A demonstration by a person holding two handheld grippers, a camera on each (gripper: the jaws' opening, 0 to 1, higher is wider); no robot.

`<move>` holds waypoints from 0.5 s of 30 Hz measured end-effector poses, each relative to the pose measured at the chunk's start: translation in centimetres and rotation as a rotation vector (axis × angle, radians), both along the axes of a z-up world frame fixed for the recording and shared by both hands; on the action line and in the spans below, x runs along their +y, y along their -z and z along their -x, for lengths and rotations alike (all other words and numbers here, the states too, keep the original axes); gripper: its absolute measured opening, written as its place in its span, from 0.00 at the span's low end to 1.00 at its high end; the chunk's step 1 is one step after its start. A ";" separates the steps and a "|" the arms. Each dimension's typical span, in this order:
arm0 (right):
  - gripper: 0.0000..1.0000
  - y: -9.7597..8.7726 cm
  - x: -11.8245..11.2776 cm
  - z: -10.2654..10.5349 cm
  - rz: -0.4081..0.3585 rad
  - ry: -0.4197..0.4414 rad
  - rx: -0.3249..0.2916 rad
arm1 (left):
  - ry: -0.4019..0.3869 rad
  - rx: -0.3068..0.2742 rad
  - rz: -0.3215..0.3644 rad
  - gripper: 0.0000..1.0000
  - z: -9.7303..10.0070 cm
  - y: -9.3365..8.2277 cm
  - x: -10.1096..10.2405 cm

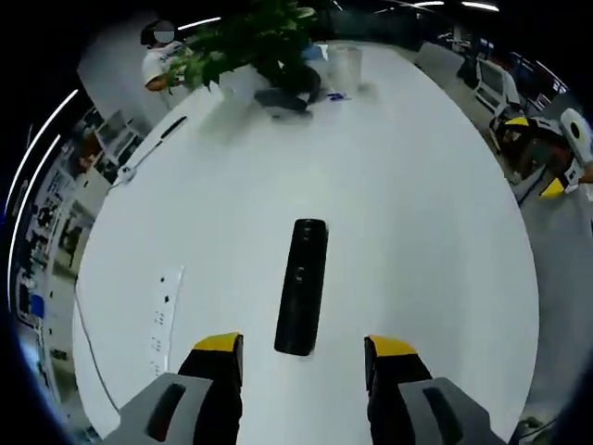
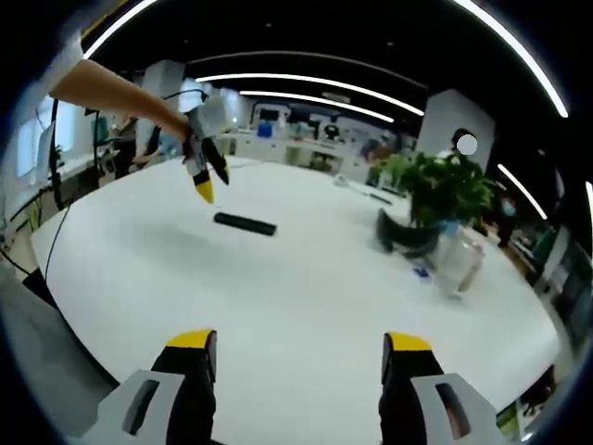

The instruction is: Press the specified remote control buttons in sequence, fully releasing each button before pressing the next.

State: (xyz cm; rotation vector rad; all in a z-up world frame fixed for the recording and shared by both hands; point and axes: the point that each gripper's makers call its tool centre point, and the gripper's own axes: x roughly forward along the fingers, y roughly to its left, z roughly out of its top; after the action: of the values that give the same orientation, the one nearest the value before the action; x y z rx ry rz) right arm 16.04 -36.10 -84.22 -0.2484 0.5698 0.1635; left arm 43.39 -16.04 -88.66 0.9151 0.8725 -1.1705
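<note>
A black remote control [image 1: 302, 286] lies lengthwise on the white table [image 1: 417, 213], just ahead of my left gripper [image 1: 304, 350], whose yellow-tipped jaws stand open on either side of its near end without touching it. In the right gripper view the same remote [image 2: 245, 223] lies far off on the table, with the left gripper [image 2: 206, 181] hanging above it from a person's arm. My right gripper [image 2: 301, 350] is open over bare table, holding nothing. It also shows at the right edge [image 1: 547, 158] of the left gripper view.
A potted plant [image 1: 264, 42] in a dark pot and a clear plastic container [image 1: 346, 67] stand at the table's far end. A white power strip [image 1: 162, 311] with its cable lies left of the remote. A person [image 1: 159, 57] sits beyond the plant. Office desks surround the table.
</note>
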 end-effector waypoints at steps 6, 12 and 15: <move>0.71 0.3 0.0 0.0 0.007 -0.002 0.015 | 0.024 0.046 -0.041 0.45 -0.5 2.7 -0.3; 0.71 0.5 0.1 0.0 0.012 -0.007 0.029 | 0.045 0.062 -0.104 0.44 -0.9 5.0 -0.1; 0.70 0.6 0.1 0.0 0.010 -0.007 0.031 | 0.037 0.075 -0.138 0.45 -1.4 6.1 0.3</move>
State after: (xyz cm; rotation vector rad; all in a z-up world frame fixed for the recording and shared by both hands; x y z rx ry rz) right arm 16.04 -35.97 -84.78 -0.2585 0.6005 0.1718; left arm 44.75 -15.76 -94.79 1.0083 1.0108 -1.1941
